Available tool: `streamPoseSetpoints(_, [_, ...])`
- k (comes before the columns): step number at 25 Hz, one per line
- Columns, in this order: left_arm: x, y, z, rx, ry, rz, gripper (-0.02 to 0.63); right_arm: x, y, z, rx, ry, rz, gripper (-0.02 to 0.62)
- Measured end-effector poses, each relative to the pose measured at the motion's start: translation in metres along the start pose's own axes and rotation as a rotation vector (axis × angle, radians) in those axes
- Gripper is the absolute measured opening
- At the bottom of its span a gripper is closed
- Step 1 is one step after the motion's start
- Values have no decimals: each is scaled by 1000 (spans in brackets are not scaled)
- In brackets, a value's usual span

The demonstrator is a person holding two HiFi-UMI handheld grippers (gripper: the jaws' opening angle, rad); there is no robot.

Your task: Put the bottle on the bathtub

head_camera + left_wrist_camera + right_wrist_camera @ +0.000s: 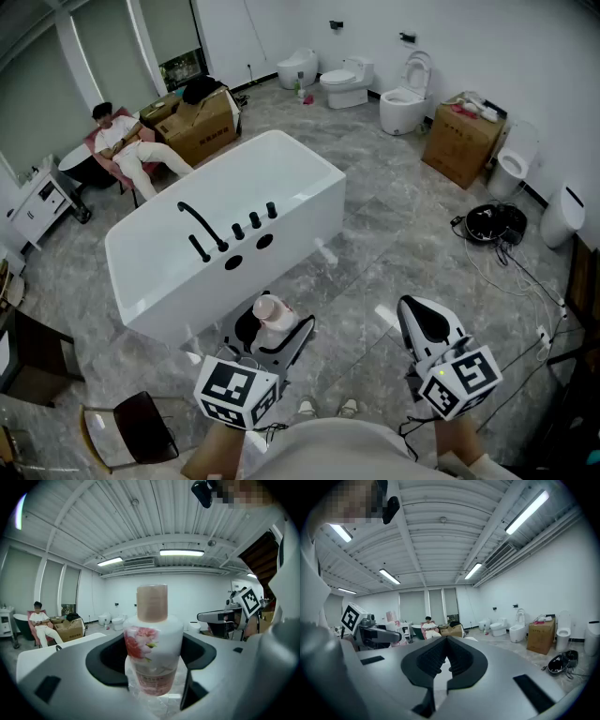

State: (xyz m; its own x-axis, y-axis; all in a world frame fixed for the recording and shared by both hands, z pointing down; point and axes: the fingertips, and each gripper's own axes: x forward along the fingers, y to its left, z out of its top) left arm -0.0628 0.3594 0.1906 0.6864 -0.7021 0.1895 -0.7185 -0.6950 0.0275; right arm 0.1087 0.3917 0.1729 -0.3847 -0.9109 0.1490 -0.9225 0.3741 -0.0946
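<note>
A white bottle (273, 317) with a pink flower label and a tan cap stands upright between the jaws of my left gripper (275, 330), which is shut on it. In the left gripper view the bottle (152, 641) fills the middle, held by its lower body in the left gripper (153, 670). The white bathtub (298, 155) lies just ahead of the bottle, its near wall facing me, and its rim (70, 641) shows low at the left. My right gripper (424, 323) hangs off to the right over the floor. The right gripper (445, 660) has its jaws together with nothing between them.
A black faucet (201, 225) and knobs sit on the tub's near ledge. A person (124, 141) sits at the back left beside cardboard boxes (202, 124). Toilets (405, 98) line the far wall. Another box (463, 142) and a black device with cables (495, 223) lie right.
</note>
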Motion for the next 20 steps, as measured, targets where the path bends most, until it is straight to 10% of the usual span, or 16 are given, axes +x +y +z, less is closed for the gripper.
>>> streamPoseSetpoints(20, [51, -44, 1, 19, 18, 14, 345, -9, -56, -15, 56, 4, 108, 28])
